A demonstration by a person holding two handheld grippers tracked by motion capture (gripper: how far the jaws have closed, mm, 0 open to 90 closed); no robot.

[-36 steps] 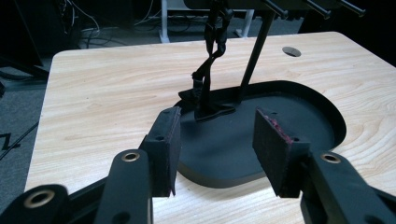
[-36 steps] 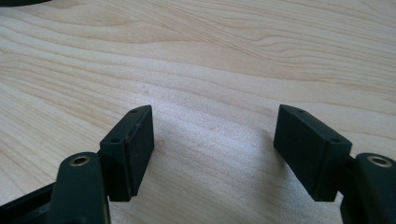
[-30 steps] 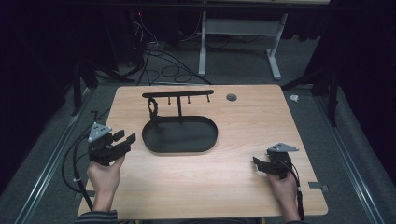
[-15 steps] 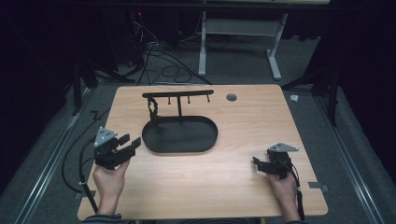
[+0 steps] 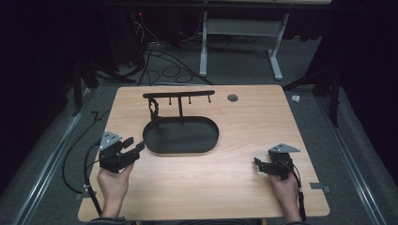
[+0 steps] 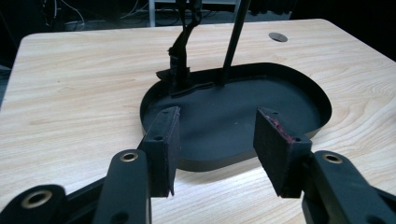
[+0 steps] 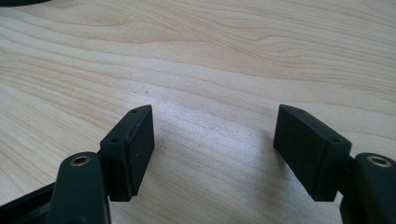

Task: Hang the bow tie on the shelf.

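A black oval tray lies on the middle of the wooden table. From it rises a black post with a hooked crossbar. A dark strap-like piece hangs from the bar's left end down to the tray. My left gripper is open, held just off the tray's left edge and pointing at it. In the left gripper view the left gripper frames the tray's near rim, with the strap and post behind. My right gripper is open and empty near the front right; in the right gripper view the right gripper hangs over bare wood.
A round cable hole sits near the table's far edge. Behind the table stand a white desk frame and loose cables on the floor. Dark stands flank both sides.
My left gripper has shifted a little toward the tray and the table's near edge. The right gripper has stayed where it was.
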